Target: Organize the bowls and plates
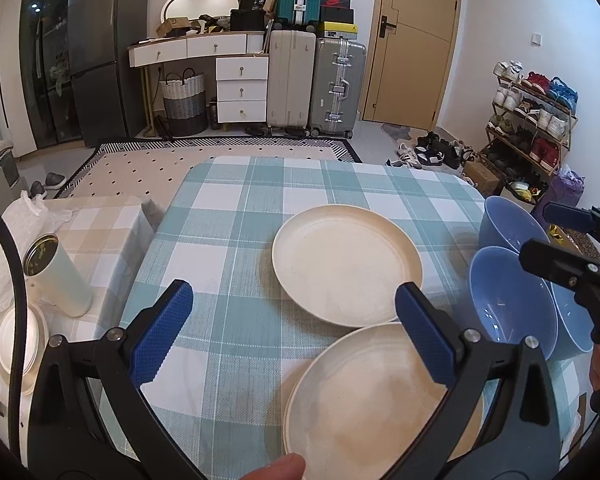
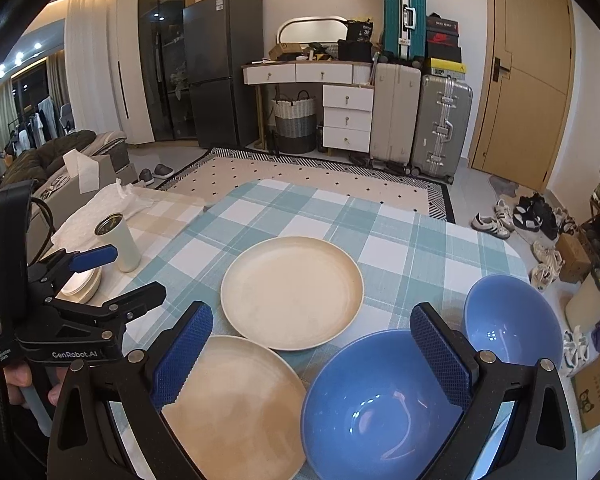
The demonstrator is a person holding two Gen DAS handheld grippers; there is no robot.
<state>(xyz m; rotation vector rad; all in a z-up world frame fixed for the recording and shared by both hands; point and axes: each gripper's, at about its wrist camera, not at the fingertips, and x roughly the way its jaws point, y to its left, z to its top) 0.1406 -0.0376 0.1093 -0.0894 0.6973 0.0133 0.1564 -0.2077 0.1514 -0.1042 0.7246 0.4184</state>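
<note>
Two cream plates lie on the checked tablecloth: a far plate (image 1: 346, 266) (image 2: 292, 294) and a near plate (image 1: 374, 400) (image 2: 236, 404), rims nearly touching. To their right stand two blue bowls, the near bowl (image 1: 512, 304) (image 2: 380, 404) and the far bowl (image 1: 508, 222) (image 2: 512, 318). My left gripper (image 1: 296, 300) is open above the cloth, its right finger over the near plate's rim. My right gripper (image 2: 312, 328) is open, hovering over the near plate and near bowl, holding nothing. Each gripper shows in the other's view, the right (image 1: 560, 240) and the left (image 2: 112, 272).
A white cylindrical cup (image 1: 58, 276) (image 2: 120, 242) and a stack of small white plates (image 1: 20, 344) (image 2: 82, 282) sit on the beige cloth at the left. The table's far edge (image 1: 340, 162) drops to a rug. A shoe rack (image 1: 532, 120) stands right.
</note>
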